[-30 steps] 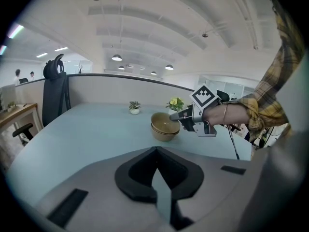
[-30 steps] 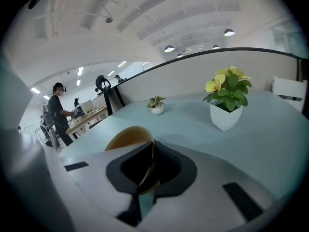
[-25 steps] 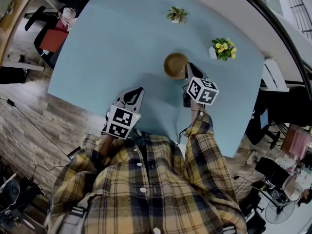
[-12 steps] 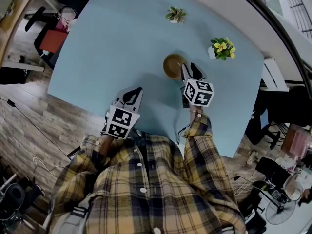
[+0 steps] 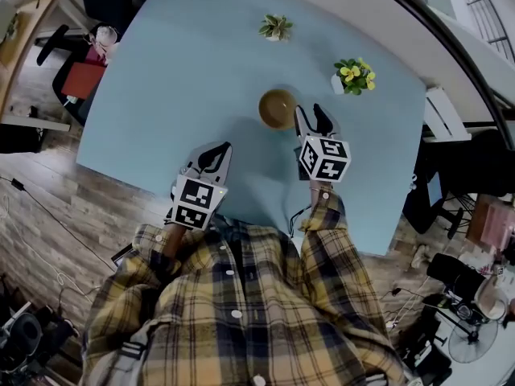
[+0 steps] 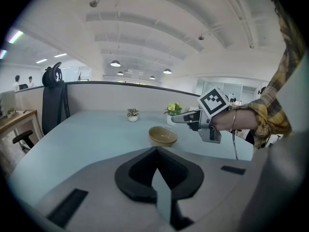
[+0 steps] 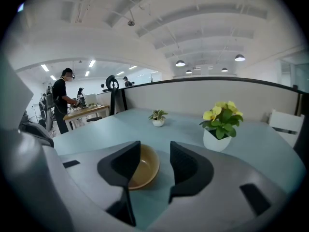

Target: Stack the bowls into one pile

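Observation:
A pile of nested tan bowls [image 5: 278, 108] stands on the light blue table [image 5: 185, 63]; the left gripper view shows its layered rims [image 6: 163, 136]. My right gripper [image 5: 311, 119] hovers just right of the pile, clear of the rim, and its jaws are opening. In the right gripper view the top bowl [image 7: 142, 167] lies beyond the left jaw, with no pad of the right gripper [image 7: 154, 153] touching it. My left gripper [image 5: 211, 158] rests near the table's front edge, shut and empty, its pads [image 6: 155, 151] meeting. It looks toward the right gripper [image 6: 181, 117].
A small green potted plant [image 5: 276, 27] sits at the table's far side and a yellow-flowered pot [image 5: 352, 75] stands just beyond the right gripper [image 7: 220, 124]. Office chairs and desks surround the table, and a person stands at a desk in the background.
The right gripper was shut at the bowl pile's rim; its jaws have spread and it has lifted slightly off the bowls. The left gripper has stayed put.

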Demonstrator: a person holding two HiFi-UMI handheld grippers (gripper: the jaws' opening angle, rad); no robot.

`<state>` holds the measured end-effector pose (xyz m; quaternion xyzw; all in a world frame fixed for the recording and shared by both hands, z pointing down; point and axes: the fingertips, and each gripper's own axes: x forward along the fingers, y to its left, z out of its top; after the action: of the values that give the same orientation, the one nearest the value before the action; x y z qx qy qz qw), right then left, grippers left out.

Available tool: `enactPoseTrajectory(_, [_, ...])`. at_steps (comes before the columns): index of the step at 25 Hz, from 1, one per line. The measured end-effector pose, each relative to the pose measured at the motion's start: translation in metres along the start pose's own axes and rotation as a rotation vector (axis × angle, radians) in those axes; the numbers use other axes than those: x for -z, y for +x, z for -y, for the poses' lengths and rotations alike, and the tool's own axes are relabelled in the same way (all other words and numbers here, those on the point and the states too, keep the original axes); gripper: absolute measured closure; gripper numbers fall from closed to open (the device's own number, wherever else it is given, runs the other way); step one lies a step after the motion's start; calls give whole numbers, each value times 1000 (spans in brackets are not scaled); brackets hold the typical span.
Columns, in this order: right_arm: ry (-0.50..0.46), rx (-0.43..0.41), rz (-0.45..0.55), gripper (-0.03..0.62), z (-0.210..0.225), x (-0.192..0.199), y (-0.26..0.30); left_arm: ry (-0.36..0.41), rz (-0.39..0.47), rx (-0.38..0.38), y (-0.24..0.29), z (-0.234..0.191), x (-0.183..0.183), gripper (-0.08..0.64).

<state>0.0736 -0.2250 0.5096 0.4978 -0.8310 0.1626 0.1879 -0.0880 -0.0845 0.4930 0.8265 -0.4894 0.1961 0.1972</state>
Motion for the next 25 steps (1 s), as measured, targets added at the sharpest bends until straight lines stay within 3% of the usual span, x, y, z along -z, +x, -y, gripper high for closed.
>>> enactPoseTrajectory(9, [32, -1, 131, 417, -3, -34, -70, 31, 101, 5, -12, 10, -40, 570])
enactPoseTrajectory(16, [-51, 48, 228, 419, -10, -49, -134, 64, 176, 35, -25, 24, -69, 570])
enactPoseTrajectory(22, [-60, 41, 272, 422, -20, -53, -173, 90, 196, 68, -33, 35, -81, 570])
enactPoseTrajectory(25, [-49, 47, 277, 462, -23, -49, -188, 93, 191, 91, -34, 40, -82, 570])
